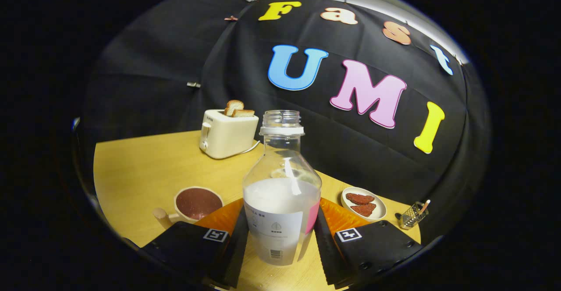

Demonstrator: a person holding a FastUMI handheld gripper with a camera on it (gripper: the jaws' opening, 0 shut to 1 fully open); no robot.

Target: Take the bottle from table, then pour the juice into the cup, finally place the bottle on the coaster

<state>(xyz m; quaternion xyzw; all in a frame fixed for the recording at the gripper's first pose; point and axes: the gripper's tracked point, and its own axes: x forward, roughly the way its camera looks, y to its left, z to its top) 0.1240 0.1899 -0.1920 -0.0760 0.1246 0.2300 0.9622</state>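
A: Where does the bottle (280, 186) stand?

B: It is upright between the two fingers of the hand-held gripper (279, 243), with its cap off and the mouth open. A pale, milky liquid fills roughly the lower half, and a label wraps the lower body.

A: Does the gripper have hold of it?

B: Both fingers lie against the bottle's sides, one on each flank, so the gripper is closed on the bottle. Whether the base rests on the bench (140, 168) or is lifted off it cannot be told.

A: And the cup?

B: The cup (193, 205) sits on the bench just beyond the left finger, its handle pointing away from the bottle. Its inside looks dark reddish brown.

A: The coaster?

B: An orange coaster (339, 216) shows behind the bottle, its two ends peeking out on either side, partly covered by the fingers.

A: Anything else on the bench?

B: A cream toaster (228, 135) with two slices of toast (238, 108) stands at the far edge by the cloth wall. Toward the right-hand edge lies a small oval dish (372, 215) carrying two reddish pieces, and beside it a little wire holder (412, 215).
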